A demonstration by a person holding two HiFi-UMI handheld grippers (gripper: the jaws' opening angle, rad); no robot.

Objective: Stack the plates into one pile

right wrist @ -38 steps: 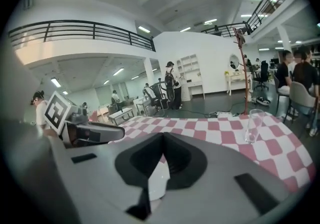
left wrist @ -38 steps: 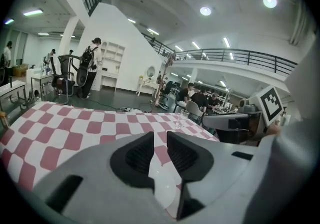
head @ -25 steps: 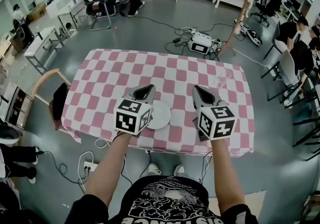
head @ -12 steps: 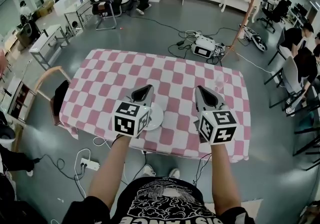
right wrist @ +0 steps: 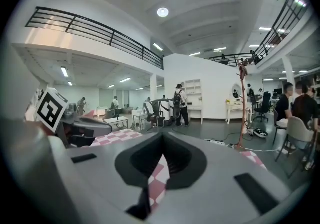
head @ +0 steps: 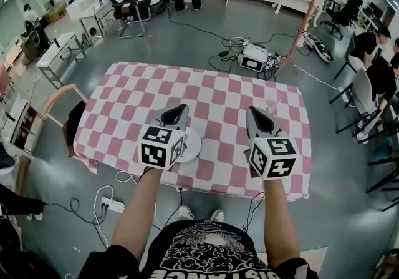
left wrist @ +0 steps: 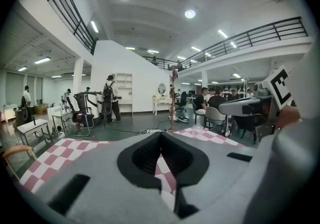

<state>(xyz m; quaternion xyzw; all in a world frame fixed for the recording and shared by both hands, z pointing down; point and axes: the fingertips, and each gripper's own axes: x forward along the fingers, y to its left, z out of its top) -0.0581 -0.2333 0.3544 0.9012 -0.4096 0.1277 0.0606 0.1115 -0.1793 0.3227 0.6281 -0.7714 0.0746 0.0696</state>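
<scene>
Head view: plates (head: 192, 145) lie beneath closed, empty left hand-held gripper (head: 180, 108); right hand-held gripper (head: 252, 111) closed too.

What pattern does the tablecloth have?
The tablecloth has pink and white checks, clearest in the head view.

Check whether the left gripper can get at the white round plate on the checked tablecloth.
Probably yes: the white round plate lies partly under the left gripper, nothing between them. Its jaws are shut and empty, so they would need to open first.
</scene>
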